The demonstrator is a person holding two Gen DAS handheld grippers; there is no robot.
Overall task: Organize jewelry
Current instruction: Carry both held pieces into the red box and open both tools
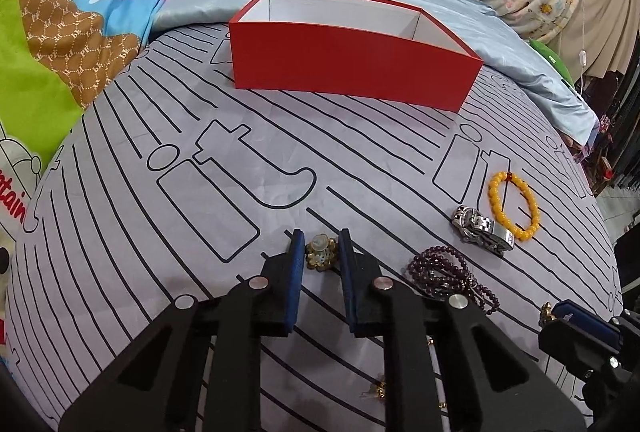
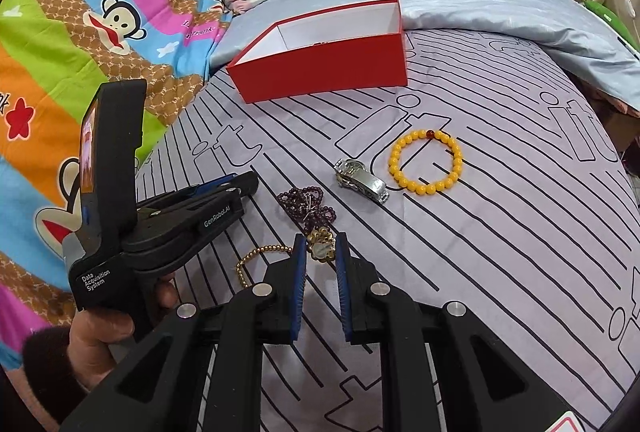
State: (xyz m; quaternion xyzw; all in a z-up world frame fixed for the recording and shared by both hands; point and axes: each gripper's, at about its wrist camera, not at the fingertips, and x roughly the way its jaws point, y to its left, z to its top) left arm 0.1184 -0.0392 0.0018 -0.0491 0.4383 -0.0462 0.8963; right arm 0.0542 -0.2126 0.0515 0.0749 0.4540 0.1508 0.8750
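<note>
- Gold flower ornament (image 1: pixel 320 252) with a pale centre, lying on the striped bed sheet (image 1: pixel 160 252) between the fingertips of the left gripper (image 1: pixel 320 238); fingers apart, one on either side; contact with the pads not clear.
- Second gold flower ornament (image 2: pixel 320 250), also pale-centred, between the tips of the right gripper (image 2: pixel 320 242); fingers likewise parted around it, contact unclear.
- Just beyond that second ornament, a bunched purple bead strand (image 2: pixel 308 200); to its left, a gold bead chain (image 2: pixel 260 256), partly hidden behind the right gripper's left finger.
- Further toward the right edge of the bed, a silver watch (image 2: pixel 362 178) on its side, close beside a yellow bead bracelet (image 2: pixel 426 162) with one dark red bead.
- Near the far edge of the sheet, an open red box (image 2: pixel 324 72) with white inside walls, well apart from both ornaments.
- Behind the box, a light blue blanket (image 1: pixel 200 0) and a cartoon quilt (image 2: pixel 80 32).
</note>
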